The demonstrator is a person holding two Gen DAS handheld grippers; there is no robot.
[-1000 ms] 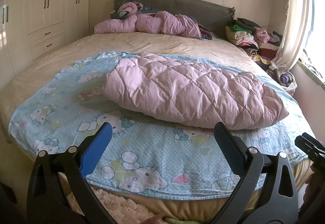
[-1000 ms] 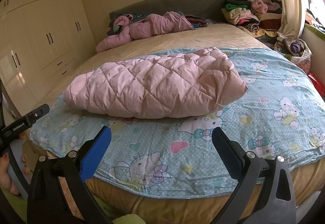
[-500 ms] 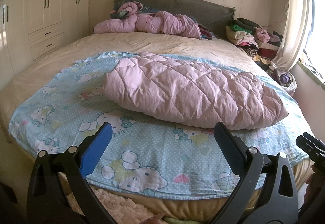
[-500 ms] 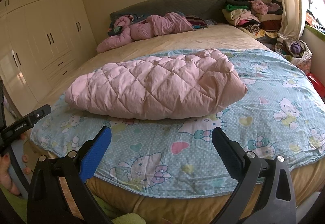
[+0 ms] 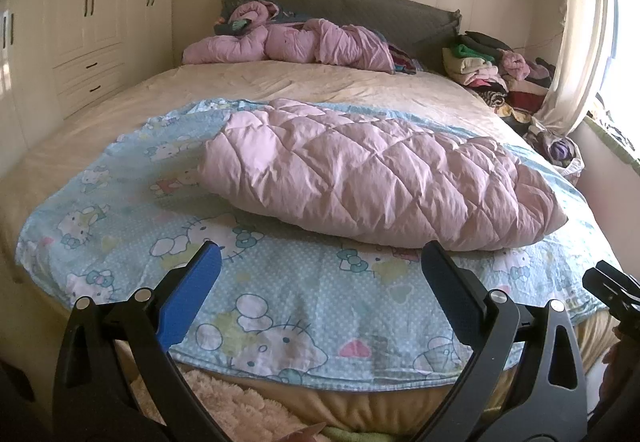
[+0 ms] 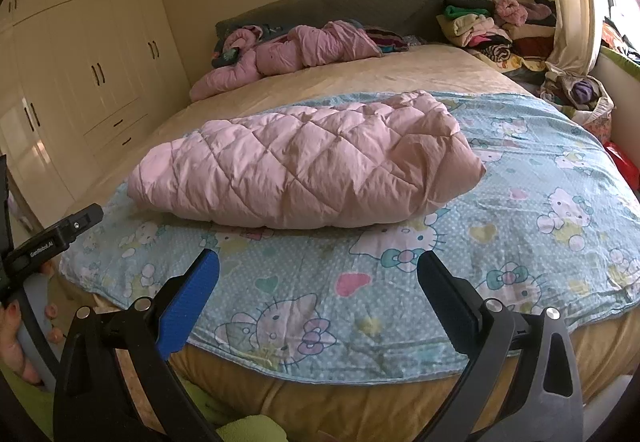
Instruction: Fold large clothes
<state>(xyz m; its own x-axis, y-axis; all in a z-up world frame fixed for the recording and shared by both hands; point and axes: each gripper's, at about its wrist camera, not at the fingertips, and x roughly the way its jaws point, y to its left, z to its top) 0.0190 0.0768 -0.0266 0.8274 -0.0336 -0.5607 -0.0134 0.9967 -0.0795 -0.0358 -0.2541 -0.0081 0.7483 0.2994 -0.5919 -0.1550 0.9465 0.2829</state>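
Note:
A pink quilted puffy garment (image 5: 376, 177) lies folded into a long bundle on a light blue cartoon-cat sheet (image 5: 280, 290) spread over the bed; it also shows in the right wrist view (image 6: 308, 165) on the same sheet (image 6: 520, 234). My left gripper (image 5: 320, 274) is open and empty, held off the foot of the bed, short of the bundle. My right gripper (image 6: 318, 282) is open and empty, also at the bed's near edge. Neither touches the garment.
A second pink garment (image 5: 288, 45) lies crumpled at the grey headboard (image 5: 380, 9). A pile of folded clothes (image 5: 496, 69) sits at the far right by the curtain (image 5: 576, 25). White wardrobes (image 5: 80, 21) line the left wall. A fluffy rug (image 5: 224, 406) lies below.
The right wrist view has drifted slightly, so the bundle sits a little lower and nearer. The garment and the left gripper have not moved.

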